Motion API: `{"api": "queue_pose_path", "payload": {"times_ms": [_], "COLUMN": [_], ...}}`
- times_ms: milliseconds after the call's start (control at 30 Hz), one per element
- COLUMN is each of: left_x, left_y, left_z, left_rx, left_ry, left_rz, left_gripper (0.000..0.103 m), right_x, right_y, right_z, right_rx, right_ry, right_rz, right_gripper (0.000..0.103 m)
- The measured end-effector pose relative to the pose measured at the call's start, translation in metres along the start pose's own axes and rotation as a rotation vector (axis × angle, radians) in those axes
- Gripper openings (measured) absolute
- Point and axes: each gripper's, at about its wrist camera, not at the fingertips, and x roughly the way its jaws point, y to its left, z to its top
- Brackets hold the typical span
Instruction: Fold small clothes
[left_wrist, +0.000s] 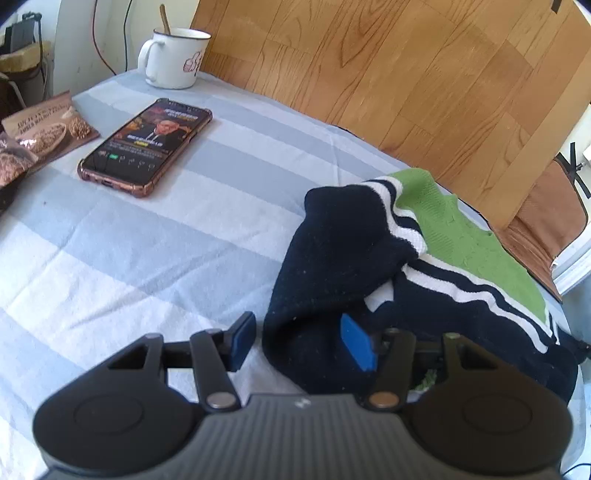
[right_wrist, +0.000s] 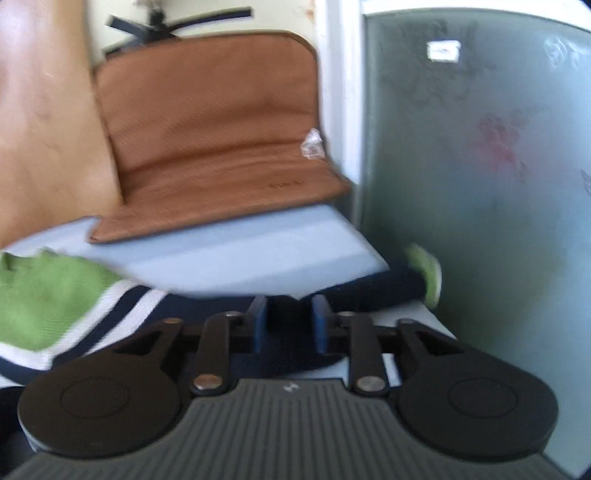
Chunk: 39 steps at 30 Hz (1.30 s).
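Left gripper (left_wrist: 301, 341) poised over the navy, white and green garment (left_wrist: 351, 251), its jaws apart and gripping nothing.

The garment lies bunched on the blue-striped cloth (left_wrist: 147, 229), its dark fold between the left pads without being pinched. Beyond the garment lie a phone (left_wrist: 146, 146), a white mug (left_wrist: 173, 57) and a snack bag (left_wrist: 44, 127). The right gripper (right_wrist: 288, 325) straddles the garment's navy edge (right_wrist: 369, 288); blur hides whether it bites. A brown cushion (right_wrist: 214, 136) lies beyond the garment.
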Motion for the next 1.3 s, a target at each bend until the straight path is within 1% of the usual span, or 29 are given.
{"api": "queue_pose_path", "payload": {"times_ms": [100, 133, 167, 200, 233, 300, 400, 467, 533, 567, 633, 700, 767, 833, 867, 900, 933, 967, 1000, 1033, 1067, 1100, 1133, 1167, 1233, 1300], "left_x": [-0.003, -0.004, -0.006, -0.007, -0.009, -0.013, -0.023, -0.03, -0.04, -0.047, -0.061, -0.075, -0.088, -0.098, -0.102, -0.105, -0.108, -0.11, -0.111, -0.111, -0.111, -0.111, -0.111, -0.111, -0.111, -0.109], "left_y": [0.003, 0.005, 0.007, 0.01, 0.013, 0.019, 0.029, 0.037, 0.045, 0.05, 0.059, 0.068, 0.078, 0.088, 0.093, 0.097, 0.102, 0.106, 0.11, 0.114, 0.118, 0.12, 0.123, 0.124, 0.123, 0.12], "left_z": [-0.002, -0.002, -0.002, -0.002, -0.002, -0.004, -0.012, -0.019, -0.027, -0.03, -0.038, -0.045, -0.051, -0.057, -0.06, -0.062, -0.064, -0.065, -0.066, -0.065, -0.065, -0.064, -0.063, -0.061, -0.058, -0.052], "left_rx": [0.001, -0.001, -0.004, -0.007, -0.013, -0.031, -0.054, -0.061, -0.055, -0.047, -0.026, -0.011, -0.001, 0.003, 0.0, -0.005, -0.013, -0.021, -0.031, -0.043, -0.054, -0.064, -0.071, -0.075, -0.078, -0.073], "left_ry": [-0.004, -0.006, -0.01, -0.016, -0.024, -0.041, -0.069, -0.087, -0.111, -0.125, -0.16, -0.187, -0.209, -0.23, -0.24, -0.249, -0.258, -0.264, -0.269, -0.272, -0.273, -0.273, -0.274, -0.275, -0.279, -0.281], "left_rz": [-0.017, -0.019, -0.024, -0.031, -0.04, -0.062, -0.1, -0.116, -0.112, -0.103, -0.077, -0.051, -0.034, -0.033, -0.037, -0.044, -0.052, -0.059, -0.067, -0.073, -0.077, -0.079, -0.081, -0.082, -0.088, -0.099], "left_gripper": [0.055, 0.055, 0.055, 0.055, 0.056, 0.056, 0.056, 0.056, 0.056, 0.056, 0.056, 0.057, 0.057, 0.059, 0.059, 0.059, 0.06, 0.06, 0.06, 0.06, 0.06, 0.06, 0.06, 0.06, 0.06, 0.06], "right_x": [-0.021, -0.03, -0.041, -0.049, -0.057, -0.078, -0.104, -0.126, -0.143, -0.15, -0.156, -0.161, -0.168, -0.17, -0.17, -0.162, -0.158, -0.152, -0.145, -0.137, -0.134, -0.137, -0.141, -0.145, -0.152, -0.148], "right_y": [0.004, 0.006, 0.013, 0.021, 0.039, 0.081, 0.17, 0.241, 0.309, 0.342, 0.396, 0.439, 0.476, 0.505, 0.519, 0.528, 0.534, 0.542, 0.548, 0.555, 0.561, 0.566, 0.57, 0.572, 0.57, 0.557], "right_z": [-0.001, 0.0, 0.003, 0.006, 0.009, 0.013, 0.01, -0.006, -0.03, -0.044, -0.072, -0.096, -0.12, -0.132, -0.139, -0.138, -0.14, -0.142, -0.14, -0.136, -0.132, -0.128, -0.12, -0.109, -0.072, -0.034], "right_rx": [0.068, 0.094, 0.11, 0.099, 0.072, -0.015, -0.207, -0.39, -0.564, -0.641, -0.756, -0.88, -1.018, -1.101, -1.141, -1.177, -1.204, -1.22, -1.212, -1.167, -1.13, -1.111, -1.074, -1.014, -0.823, -0.655], "right_ry": [-0.074, -0.097, -0.116, -0.128, -0.135, -0.137, -0.107, -0.095, -0.051, -0.022, 0.026, 0.034, 0.013, 0.035, 0.041, 0.036, 0.033, 0.055, 0.11, 0.201, 0.25, 0.238, 0.203, 0.194, 0.168, 0.135], "right_rz": [-0.013, 0.0, 0.031, 0.075, 0.12, 0.251, 0.485, 0.648, 0.8, 0.863, 0.943, 0.964, 0.961, 0.967, 0.952, 0.923, 0.893, 0.856, 0.841, 0.875, 0.89, 0.876, 0.887, 0.913, 1.006, 1.071], "right_gripper": [0.038, 0.039, 0.039, 0.039, 0.039, 0.039, 0.039, 0.039, 0.038, 0.038, 0.038, 0.038, 0.04, 0.051, 0.062, 0.069, 0.069, 0.067, 0.054, 0.043, 0.023, 0.011, 0.011, 0.011, 0.01, 0.01]}}
